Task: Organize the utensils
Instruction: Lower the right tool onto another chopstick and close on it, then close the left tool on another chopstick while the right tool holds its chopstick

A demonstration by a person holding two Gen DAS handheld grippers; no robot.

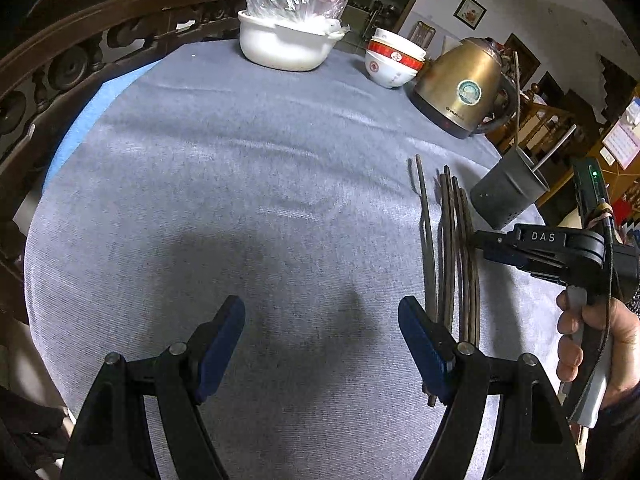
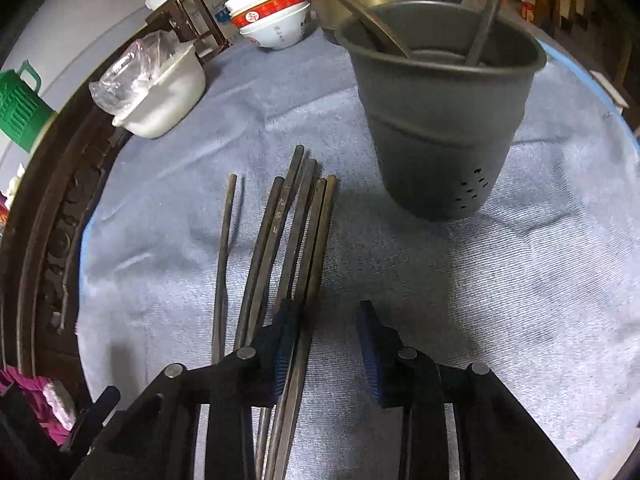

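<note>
Several dark chopsticks [image 1: 452, 240] [image 2: 280, 220] lie side by side on the blue-grey tablecloth [image 1: 240, 184]. A dark grey perforated holder [image 1: 504, 196] [image 2: 440, 120] stands just beyond them, with two sticks [image 2: 484, 20] leaning inside it. My right gripper [image 2: 326, 312] [image 1: 476, 240] points down at the near part of the bundle. Its left pad sits among the sticks, and the rightmost sticks lie between the jaws against that pad. The right pad stands clear of them. My left gripper [image 1: 320, 312] is open over bare cloth, with the bundle just outside its right finger.
At the table's far side stand a white pot [image 1: 280, 44] covered with a plastic bag, stacked red-and-white bowls [image 1: 394, 60] and a brass-coloured kettle [image 1: 460, 88]. A carved wooden rail [image 1: 60, 64] curves along the left edge. A person's hand [image 1: 600, 340] holds the right gripper's handle.
</note>
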